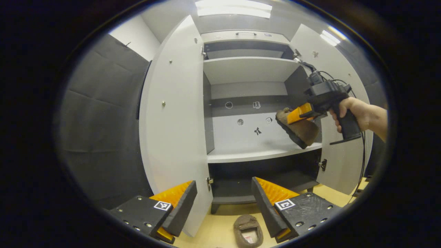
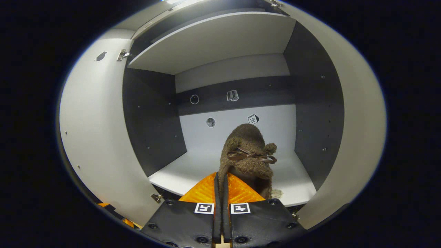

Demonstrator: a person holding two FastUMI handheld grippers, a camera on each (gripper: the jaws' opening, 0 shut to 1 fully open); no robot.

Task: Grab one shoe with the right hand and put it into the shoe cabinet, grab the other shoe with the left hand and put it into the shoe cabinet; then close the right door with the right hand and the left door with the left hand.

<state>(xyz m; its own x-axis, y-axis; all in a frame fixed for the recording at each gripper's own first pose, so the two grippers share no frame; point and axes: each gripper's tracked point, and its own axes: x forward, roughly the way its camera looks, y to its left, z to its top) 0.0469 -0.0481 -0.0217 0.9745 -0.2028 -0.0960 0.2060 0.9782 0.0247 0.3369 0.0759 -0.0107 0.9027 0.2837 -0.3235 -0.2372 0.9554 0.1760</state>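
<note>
both views are evenly lit and fairly bright. in the left gripper view, two ceiling light panels [image 1: 234, 8] glare white, straight ahead of and high above the left hand-held gripper [image 1: 224, 199], their edges blown out. the white cabinet doors [image 1: 174, 113] and shelves [image 1: 248, 69] reflect that light softly; the lowest compartment [image 1: 262, 172], just beyond the fingertips, lies in deep shadow. a faint shadow falls on the shelf under the lifted shoe [image 1: 298, 129]. in the right gripper view, the upper shelf's underside [image 2: 213, 41] is brightest, and the dark side panels [image 2: 151, 120] stay dim. fisheye distortion bows straight edges outward, most strongly near the rim. focus is fairly sharp; the rim softens slightly.
</note>
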